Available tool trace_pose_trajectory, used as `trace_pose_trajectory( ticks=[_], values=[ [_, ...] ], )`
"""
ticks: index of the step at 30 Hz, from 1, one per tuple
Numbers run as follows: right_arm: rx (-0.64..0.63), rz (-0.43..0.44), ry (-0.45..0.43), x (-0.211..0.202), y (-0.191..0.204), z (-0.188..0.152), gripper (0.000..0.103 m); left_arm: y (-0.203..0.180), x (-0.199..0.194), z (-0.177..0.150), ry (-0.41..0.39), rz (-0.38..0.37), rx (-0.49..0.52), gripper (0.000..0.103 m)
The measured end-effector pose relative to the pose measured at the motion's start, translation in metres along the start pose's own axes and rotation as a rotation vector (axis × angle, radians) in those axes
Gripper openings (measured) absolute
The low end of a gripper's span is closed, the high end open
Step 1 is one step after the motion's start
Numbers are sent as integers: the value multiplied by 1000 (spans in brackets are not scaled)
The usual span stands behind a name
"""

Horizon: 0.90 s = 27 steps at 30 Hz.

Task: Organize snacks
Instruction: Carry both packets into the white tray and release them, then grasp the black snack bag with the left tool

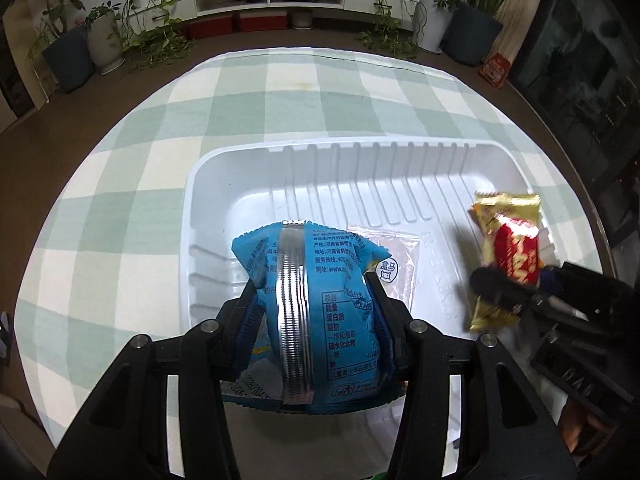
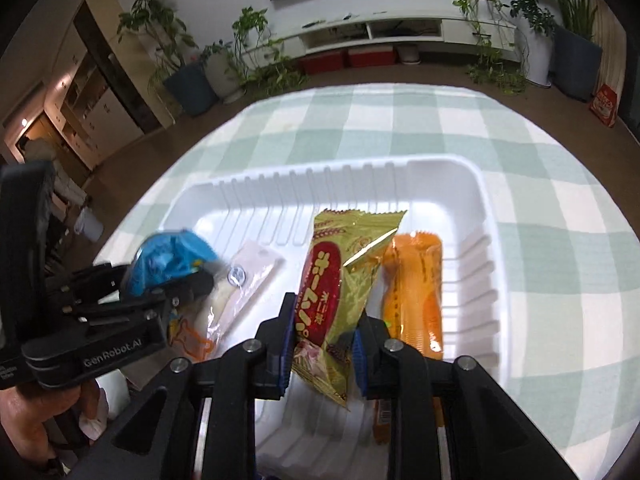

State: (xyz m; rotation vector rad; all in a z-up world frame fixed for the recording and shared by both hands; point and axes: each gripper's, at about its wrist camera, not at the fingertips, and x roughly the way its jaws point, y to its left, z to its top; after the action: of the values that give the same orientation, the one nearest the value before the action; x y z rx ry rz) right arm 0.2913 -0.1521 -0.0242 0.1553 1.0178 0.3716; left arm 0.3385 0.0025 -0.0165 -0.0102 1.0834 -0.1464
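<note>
My left gripper (image 1: 310,280) is shut on a blue snack packet (image 1: 320,320) with a silver seam, held over the near left part of a white ribbed tray (image 1: 320,200). A pale pink packet (image 1: 386,256) lies flat in the tray behind it. In the right wrist view my right gripper (image 2: 326,308) is shut on a green-gold packet (image 2: 340,264) with a red oval label, held over the tray (image 2: 476,240). An orange packet (image 2: 416,288) lies in the tray just right of it. The left gripper (image 2: 160,280) with the blue packet (image 2: 168,256) shows at the left.
The tray rests on a green and white checked tablecloth (image 1: 160,140) over a table, with brown floor beyond its edge. Potted plants (image 2: 184,76), a white low cabinet (image 2: 400,28) and red boxes stand along the far wall. A hand (image 2: 40,412) grips the left tool.
</note>
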Motion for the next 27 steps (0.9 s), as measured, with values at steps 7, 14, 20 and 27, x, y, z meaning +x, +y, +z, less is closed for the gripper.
trace_pose_trajectory(
  ticks=[7,14,20,27],
  values=[
    [-34,-40,19,7,3,-6,30,0,-2,-1,-9,13,11,59],
    [-53,-41,12,4,7,-3,49,4,-18,-2,-32,-14,-1,67],
    [-36,-22,-78,-27,8,4,64,9,-65,-7,-94,-49,0,79],
    [12,26,-250,-86,5,-6,84,27,-152,-65,-214,-112,46,89]
  ],
)
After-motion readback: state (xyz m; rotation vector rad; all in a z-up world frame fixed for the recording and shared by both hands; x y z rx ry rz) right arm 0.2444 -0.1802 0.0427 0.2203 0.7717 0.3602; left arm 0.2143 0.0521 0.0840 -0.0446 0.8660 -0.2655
